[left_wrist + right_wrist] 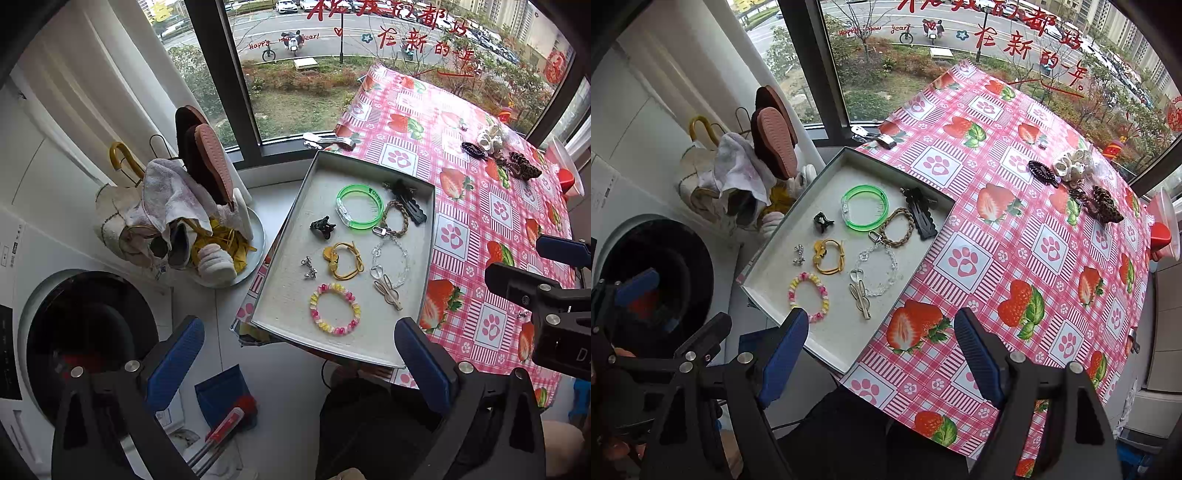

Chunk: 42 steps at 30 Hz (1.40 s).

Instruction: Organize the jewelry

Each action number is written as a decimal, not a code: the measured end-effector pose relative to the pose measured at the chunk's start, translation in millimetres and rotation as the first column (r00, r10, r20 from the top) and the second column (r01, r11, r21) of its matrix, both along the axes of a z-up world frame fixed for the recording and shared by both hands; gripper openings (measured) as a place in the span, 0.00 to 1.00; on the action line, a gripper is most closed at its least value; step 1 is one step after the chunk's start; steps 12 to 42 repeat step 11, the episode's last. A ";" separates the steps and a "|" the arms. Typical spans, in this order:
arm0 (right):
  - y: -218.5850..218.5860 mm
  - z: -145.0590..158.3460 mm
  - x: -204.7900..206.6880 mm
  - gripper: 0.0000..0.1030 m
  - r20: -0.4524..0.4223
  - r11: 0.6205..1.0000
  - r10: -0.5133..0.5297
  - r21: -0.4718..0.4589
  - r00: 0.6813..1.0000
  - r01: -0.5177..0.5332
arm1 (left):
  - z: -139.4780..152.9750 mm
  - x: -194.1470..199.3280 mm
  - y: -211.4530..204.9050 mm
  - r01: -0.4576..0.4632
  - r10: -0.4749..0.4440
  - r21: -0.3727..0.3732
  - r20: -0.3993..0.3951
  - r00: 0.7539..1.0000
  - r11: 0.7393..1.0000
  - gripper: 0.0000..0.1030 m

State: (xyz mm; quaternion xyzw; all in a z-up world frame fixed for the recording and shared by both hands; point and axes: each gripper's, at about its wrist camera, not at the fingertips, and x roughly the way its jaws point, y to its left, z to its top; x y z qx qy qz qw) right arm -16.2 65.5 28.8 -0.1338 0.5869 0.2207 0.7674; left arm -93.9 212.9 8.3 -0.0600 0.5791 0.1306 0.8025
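A grey tray [291, 236] [783, 251] lies at the table's left edge. It holds a green bangle [359, 206] [865, 207], a pink-yellow bead bracelet [334, 309] [809, 296], a yellow cord bracelet [343, 260] [829, 256], a clear chain bracelet [390, 263] [879, 267], a braided bracelet [897, 227], and black clips [405, 201] [919, 216]. More hair clips and a white scrunchie [491, 138] [1071, 166] lie at the table's far right. My left gripper [299, 362] is open and empty, near the tray's front edge. My right gripper [881, 354] is open and empty, over the tray's front right corner.
The table has a pink strawberry cloth [480, 206] [1015, 236]. A washing machine [74, 325] stands at the left. A rack with slippers and towels [184, 206] sits beside the tray. A window is behind. A red and white object [1161, 229] stands at the right edge.
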 end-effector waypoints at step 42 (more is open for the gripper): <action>2.2 -1.5 -3.2 0.81 -0.003 1.000 0.001 0.000 1.000 -0.001 | 0.9 0.3 9.8 0.002 -0.002 0.019 0.010 1.000 1.000 1.00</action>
